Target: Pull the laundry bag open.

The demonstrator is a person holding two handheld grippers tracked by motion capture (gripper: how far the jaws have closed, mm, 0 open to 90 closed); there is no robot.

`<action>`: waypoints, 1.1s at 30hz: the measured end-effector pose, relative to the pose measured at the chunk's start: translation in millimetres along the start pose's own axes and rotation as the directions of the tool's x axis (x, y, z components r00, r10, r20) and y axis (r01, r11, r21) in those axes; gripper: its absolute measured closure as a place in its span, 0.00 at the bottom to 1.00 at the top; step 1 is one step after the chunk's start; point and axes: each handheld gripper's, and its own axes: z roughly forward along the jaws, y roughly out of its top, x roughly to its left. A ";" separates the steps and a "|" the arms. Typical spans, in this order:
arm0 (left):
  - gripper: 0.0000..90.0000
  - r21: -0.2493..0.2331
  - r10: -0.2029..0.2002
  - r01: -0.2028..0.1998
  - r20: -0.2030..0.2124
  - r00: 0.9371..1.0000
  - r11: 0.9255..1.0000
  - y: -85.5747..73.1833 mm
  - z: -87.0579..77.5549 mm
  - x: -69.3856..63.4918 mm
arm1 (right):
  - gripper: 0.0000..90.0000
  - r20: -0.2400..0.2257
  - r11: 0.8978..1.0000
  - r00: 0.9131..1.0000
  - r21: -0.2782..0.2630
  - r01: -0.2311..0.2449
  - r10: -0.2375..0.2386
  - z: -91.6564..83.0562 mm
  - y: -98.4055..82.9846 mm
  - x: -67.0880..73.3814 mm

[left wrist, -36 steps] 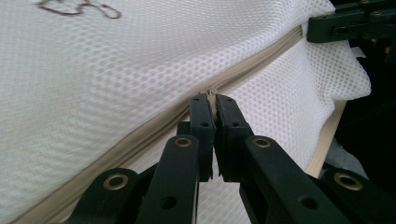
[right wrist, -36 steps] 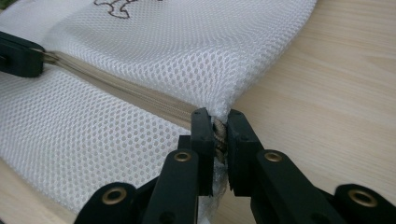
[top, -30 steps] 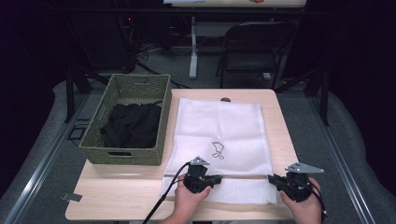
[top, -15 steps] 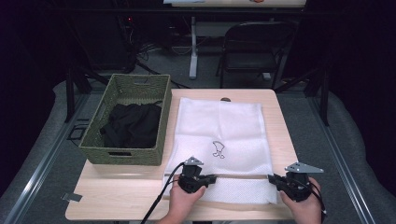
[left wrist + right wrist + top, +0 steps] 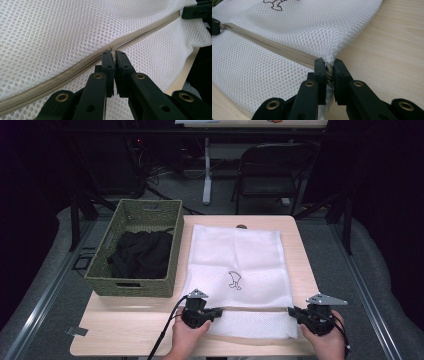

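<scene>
Since a second ago the left gripper [image 5: 216, 310] has slid leftward, pinching the beige zipper's pull [image 5: 113, 52] on the white mesh laundry bag [image 5: 235, 265] — unzipping in hand — while the right gripper [image 5: 295, 311] clamps the zipper's end; next, keep drawing it open.

on your table [image 5: 130, 327] you have one woven green basket [image 5: 172, 254] holding dark clothing [image 5: 140, 254], with a black folding chair [image 5: 272, 170] standing beyond the far edge.

Bare tabletop [image 5: 125, 325] left of the mesh bag [image 5: 237, 265], wicker basket [image 5: 137, 247] blocking the far left, narrow strip right of the bag
</scene>
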 end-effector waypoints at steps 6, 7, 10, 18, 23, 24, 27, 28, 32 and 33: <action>0.97 -0.004 -0.014 0.014 -0.006 1.000 1.000 -1.6 -6.8 5.1 | 0.92 0.014 1.000 1.000 0.002 0.008 -0.008 -0.2 0.0 -0.5; 0.97 -0.005 -0.017 0.017 -0.004 1.000 1.000 -2.2 -7.2 5.0 | 0.92 -0.002 1.000 1.000 -0.007 -0.002 0.002 -0.3 -0.5 -2.2; 0.97 -0.002 -0.008 0.008 -0.011 1.000 1.000 -2.6 -7.8 4.5 | 0.92 0.006 1.000 1.000 0.006 0.007 -0.007 0.2 -0.7 -0.3; 0.97 -0.003 -0.003 0.003 -0.009 1.000 1.000 -3.6 -11.6 6.8 | 0.92 -0.015 1.000 1.000 -0.007 0.007 -0.007 1.2 0.4 0.0; 0.97 -0.009 -0.030 0.030 -0.025 0.999 1.000 -5.6 -16.5 13.1 | 0.92 0.027 1.000 0.999 0.008 0.018 -0.018 -0.3 -0.3 -1.9; 0.97 -0.008 -0.032 0.032 -0.028 0.999 0.999 -5.7 -17.5 13.9 | 0.92 0.003 1.000 1.000 -0.008 -0.011 0.011 -1.4 -0.7 -6.1; 0.97 -0.007 -0.017 0.017 -0.042 0.999 1.000 -5.6 -20.4 12.8 | 0.92 0.011 1.000 1.000 -0.003 -0.008 0.008 -0.8 -0.6 -6.2; 0.97 -0.007 -0.016 0.016 -0.042 0.999 1.000 -5.5 -21.2 13.0 | 0.92 0.012 1.000 1.000 0.001 -0.003 0.003 -0.5 -0.5 -5.7; 0.97 -0.004 -0.019 0.019 -0.042 0.999 1.000 -7.4 -24.5 15.5 | 0.92 0.003 1.000 1.000 0.002 0.004 -0.004 0.1 0.1 -3.1; 0.97 -0.001 -0.013 0.013 -0.052 0.999 1.000 -8.0 -25.1 15.9 | 0.92 0.002 1.000 1.000 0.001 0.006 -0.006 0.6 0.0 -2.6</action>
